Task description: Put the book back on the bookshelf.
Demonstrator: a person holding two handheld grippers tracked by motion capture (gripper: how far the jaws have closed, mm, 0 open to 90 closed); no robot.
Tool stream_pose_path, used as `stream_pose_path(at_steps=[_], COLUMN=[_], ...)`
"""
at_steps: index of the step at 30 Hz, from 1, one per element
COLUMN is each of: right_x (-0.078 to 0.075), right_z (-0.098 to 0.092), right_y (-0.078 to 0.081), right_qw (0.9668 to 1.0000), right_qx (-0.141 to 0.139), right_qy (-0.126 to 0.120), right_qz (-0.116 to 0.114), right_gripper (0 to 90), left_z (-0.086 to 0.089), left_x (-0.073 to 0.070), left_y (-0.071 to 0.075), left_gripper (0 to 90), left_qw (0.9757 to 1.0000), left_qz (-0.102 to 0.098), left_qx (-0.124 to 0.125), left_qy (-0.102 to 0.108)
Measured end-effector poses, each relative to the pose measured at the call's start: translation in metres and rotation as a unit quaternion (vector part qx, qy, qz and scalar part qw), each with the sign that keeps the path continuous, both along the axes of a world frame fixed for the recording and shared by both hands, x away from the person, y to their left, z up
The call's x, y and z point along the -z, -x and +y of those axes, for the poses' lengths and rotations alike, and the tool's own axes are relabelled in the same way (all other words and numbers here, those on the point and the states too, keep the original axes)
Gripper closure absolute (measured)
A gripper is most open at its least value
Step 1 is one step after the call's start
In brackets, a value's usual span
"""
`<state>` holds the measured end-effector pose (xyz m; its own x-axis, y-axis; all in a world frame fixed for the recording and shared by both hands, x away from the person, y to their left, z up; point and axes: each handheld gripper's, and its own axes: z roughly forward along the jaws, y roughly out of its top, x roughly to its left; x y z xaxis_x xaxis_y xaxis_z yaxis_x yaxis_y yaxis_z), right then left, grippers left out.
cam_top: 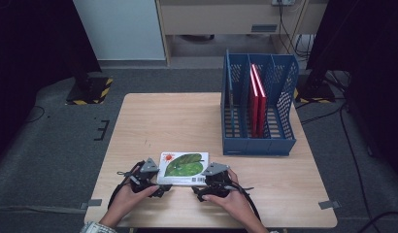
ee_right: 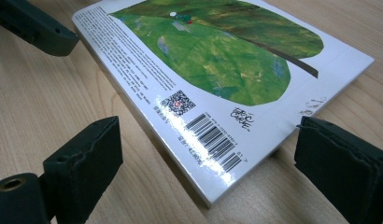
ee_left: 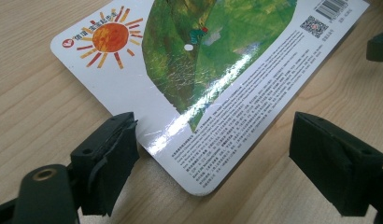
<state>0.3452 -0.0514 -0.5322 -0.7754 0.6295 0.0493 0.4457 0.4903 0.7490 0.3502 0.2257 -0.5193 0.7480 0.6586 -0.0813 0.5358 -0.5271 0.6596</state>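
1. The book (cam_top: 183, 168) lies flat on the table (cam_top: 153, 121), back cover up, near the six o'clock edge in the high view. The blue file rack (cam_top: 257, 107) stands well apart toward two o'clock, with two red books (cam_top: 257, 97) upright in its middle slot.

2. The left gripper (cam_top: 149, 180) sits at the book's nine o'clock end. In the left gripper view its jaws stand wide, one pad (ee_left: 108, 161) touching or just over the cover's edge and the other clear on the far side of the corner. Nothing is clamped.

3. The right gripper (cam_top: 211, 182) waits at the book's five o'clock corner. In the right gripper view its jaws also stand wide, with the barcode corner (ee_right: 213, 140) between them but untouched; the far pad (ee_right: 339, 168) sits just beside the edge.

4. The step in hand looks like taking hold of the book from both ends, probably to stand it in the rack.

5. To do it well, the lower jaw needs to get beneath the cover. I would tip one corner off the wood first, or slide the book until its edge overhangs the table.

6. Close both grippers squarely on the cover, not on a bare corner tip; the glossy surface looks slippery.

7. Lift both ends together so that the book stays level.
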Motion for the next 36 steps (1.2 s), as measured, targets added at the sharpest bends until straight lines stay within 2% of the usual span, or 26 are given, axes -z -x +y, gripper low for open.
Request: stream_pose_path(at_steps=[2, 4, 7, 8, 11, 15, 18, 21, 27, 29, 33, 36], right_x=[0.0, 0.001, 0.001, 0.001, 0.001, 0.001, 0.0, 0.0, 0.0, 0.0, 0.0, 0.0], right_z=[0.0, 0.0, -0.001, -0.001, -0.002, -0.003, -0.004, -0.003, -0.002, -0.002, -0.001, -0.001], right_y=[0.0, -0.001, -0.002, -0.002, -0.003, -0.004, -0.004, -0.003, -0.003, -0.003, -0.002, -0.002], right_qw=[1.0, 1.0, 1.0, 1.0, 1.0, 0.9999, 1.0, 1.0, 0.9999, 0.9999, 0.9999, 1.0], right_qx=[0.002, 0.002, -0.001, 0.0, 0.004, 0.01, 0.007, 0.006, 0.01, 0.011, 0.01, 0.008], right_qy=[0.0, 0.0, 0.0, -0.001, -0.001, -0.005, -0.005, -0.004, -0.006, -0.005, -0.005, -0.004], right_qz=[0.001, 0.003, 0.005, 0.005, 0.007, 0.004, 0.004, 0.001, 0.002, 0.001, 0.001, 0.001], right_gripper=[8.1, 8.2, 8.2, 8.2, 8.2, 8.1, 8.1, 8.0, 7.4, 7.4, 7.4, 7.3], left_z=[0.002, 0.004, 0.011, 0.012, 0.015, 0.014, 0.013, 0.013, 0.01, 0.008, 0.004, 0.0], left_x=[-0.001, -0.004, -0.009, -0.01, -0.013, -0.016, -0.016, -0.014, -0.011, -0.01, -0.006, -0.005], left_y=[-0.001, -0.002, -0.009, -0.012, -0.024, -0.039, -0.051, -0.061, -0.072, -0.076, -0.081, -0.084], left_gripper=[13.6, 13.1, 13.2, 13.2, 13.4, 13.4, 13.6, 14.0, 13.7, 13.3, 14.1, 15.7], left_qw=[1.0, 0.9999, 0.999, 0.9987, 0.9981, 0.9984, 0.9989, 0.9989, 0.9991, 0.9995, 0.9993, 0.9995], left_qz=[-0.002, -0.013, -0.023, -0.023, -0.028, -0.027, -0.019, -0.009, 0.013, 0.018, 0.028, 0.031], left_qx=[-0.001, -0.006, -0.023, -0.028, -0.039, -0.036, -0.031, -0.03, -0.019, -0.014, -0.012, -0.006], left_qy=[0.004, 0.002, 0.032, 0.036, 0.038, 0.036, 0.03, 0.035, 0.035, 0.022, 0.022, 0.007])
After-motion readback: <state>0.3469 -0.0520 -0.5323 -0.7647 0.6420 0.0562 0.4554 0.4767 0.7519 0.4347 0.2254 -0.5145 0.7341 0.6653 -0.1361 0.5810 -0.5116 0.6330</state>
